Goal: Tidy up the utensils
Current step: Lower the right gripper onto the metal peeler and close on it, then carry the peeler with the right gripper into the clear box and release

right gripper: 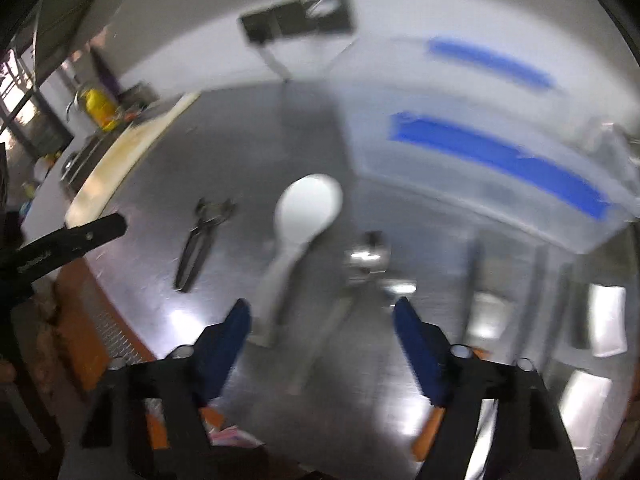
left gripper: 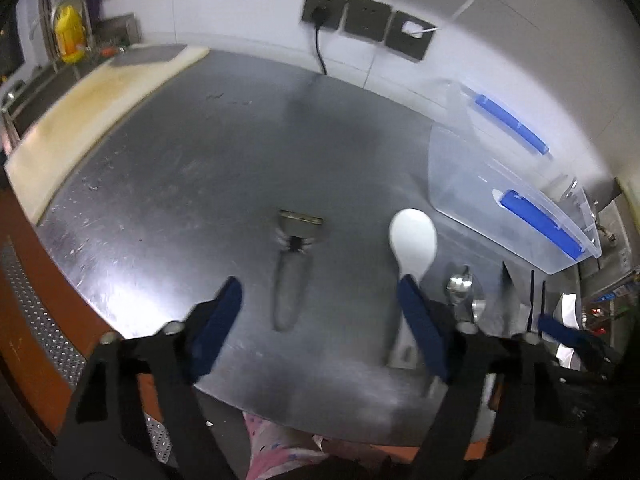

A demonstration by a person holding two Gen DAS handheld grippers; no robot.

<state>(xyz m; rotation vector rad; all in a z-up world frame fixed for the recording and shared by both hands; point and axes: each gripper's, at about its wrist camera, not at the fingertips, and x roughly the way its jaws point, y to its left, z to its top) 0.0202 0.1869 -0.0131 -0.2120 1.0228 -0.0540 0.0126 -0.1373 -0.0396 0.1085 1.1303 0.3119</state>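
A grey-handled peeler (left gripper: 291,270) lies on the steel counter (left gripper: 180,184), just ahead of my open, empty left gripper (left gripper: 320,304). A white rice spoon (left gripper: 412,240) lies to its right, beside the left gripper's right finger. Two metal spoons (left gripper: 464,292), a knife (left gripper: 510,296) and black chopsticks (left gripper: 536,300) lie further right. My right gripper (right gripper: 322,326) is open and empty, above the rice spoon's handle (right gripper: 276,284) and the metal spoons (right gripper: 366,258). The right view is blurred. The peeler (right gripper: 202,240) shows at its left. The right gripper's finger also shows in the left wrist view (left gripper: 560,330).
A clear plastic box with blue latches (left gripper: 516,200) stands at the right against the wall, also in the right wrist view (right gripper: 492,160). A cutting board (left gripper: 92,120) lies at the far left. Wall sockets (left gripper: 364,20) are behind. The counter's front edge (left gripper: 320,432) is near.
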